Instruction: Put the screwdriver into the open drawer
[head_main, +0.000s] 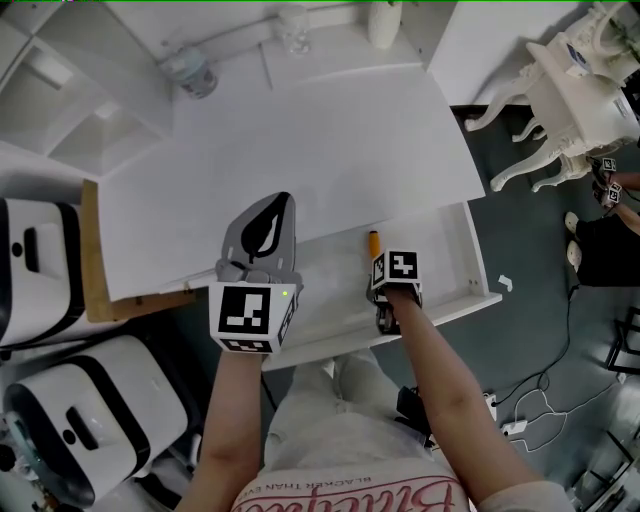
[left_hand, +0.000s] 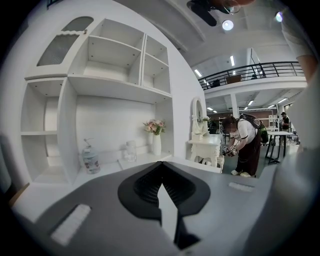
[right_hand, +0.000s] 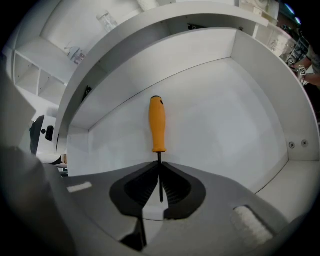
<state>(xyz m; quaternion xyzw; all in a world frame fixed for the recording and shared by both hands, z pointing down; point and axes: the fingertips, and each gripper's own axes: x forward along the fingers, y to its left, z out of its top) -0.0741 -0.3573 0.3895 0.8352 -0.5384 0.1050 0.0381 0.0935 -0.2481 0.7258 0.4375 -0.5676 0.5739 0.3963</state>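
Observation:
An orange-handled screwdriver hangs handle-down inside the open white drawer. My right gripper is shut on its thin dark shaft, which runs back between the jaws. The handle end is close to the drawer floor; I cannot tell if it touches. In the head view the handle pokes out beyond the right gripper, over the drawer under the desk edge. My left gripper hovers above the desk's front edge, pointing nearly level. The left gripper is shut with nothing in it.
The white desk top carries a pump bottle, a glass jar and a vase at its back. White machines stand at the left. A white dressing table and floor cables are at the right. A person bends over farther off.

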